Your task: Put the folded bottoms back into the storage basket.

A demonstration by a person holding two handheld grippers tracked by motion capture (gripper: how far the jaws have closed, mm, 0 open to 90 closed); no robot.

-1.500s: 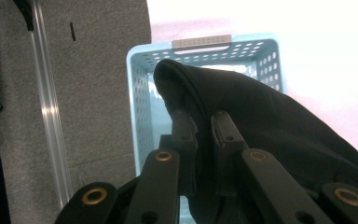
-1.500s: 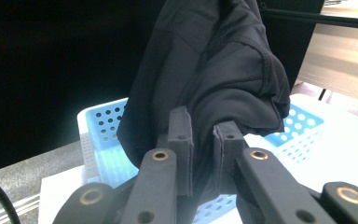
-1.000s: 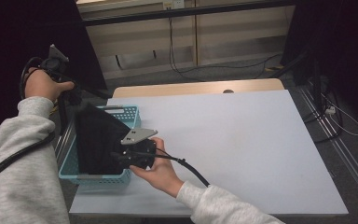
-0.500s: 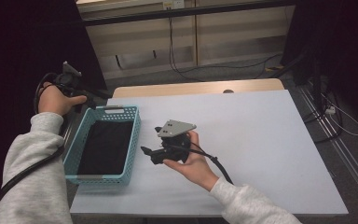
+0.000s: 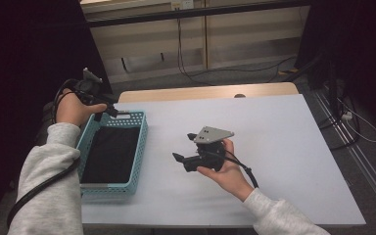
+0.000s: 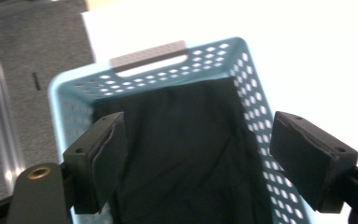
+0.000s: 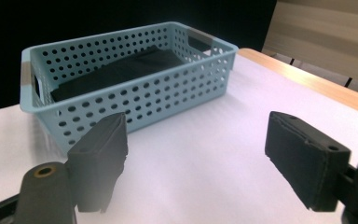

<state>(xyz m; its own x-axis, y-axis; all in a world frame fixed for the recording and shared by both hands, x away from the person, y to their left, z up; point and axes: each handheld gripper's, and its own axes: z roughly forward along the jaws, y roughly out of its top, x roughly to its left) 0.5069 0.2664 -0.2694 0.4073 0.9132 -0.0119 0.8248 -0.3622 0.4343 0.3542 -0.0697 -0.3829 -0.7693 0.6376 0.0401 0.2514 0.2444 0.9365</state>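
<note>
left gripper point(image 5: 108, 111): hanging over the far end of the basket, jaws wide and have just been opening, nothing between them
right gripper point(image 5: 185, 149): over the bare counter point(image 5: 274, 147) right of the basket, jaws also spread and just been opening, holding nothing
black cloth point(image 5: 110, 154): folded flat, lying inside the basket
basket point(image 5: 142, 147): light blue perforated plastic, sits at the counter's left edge
</note>
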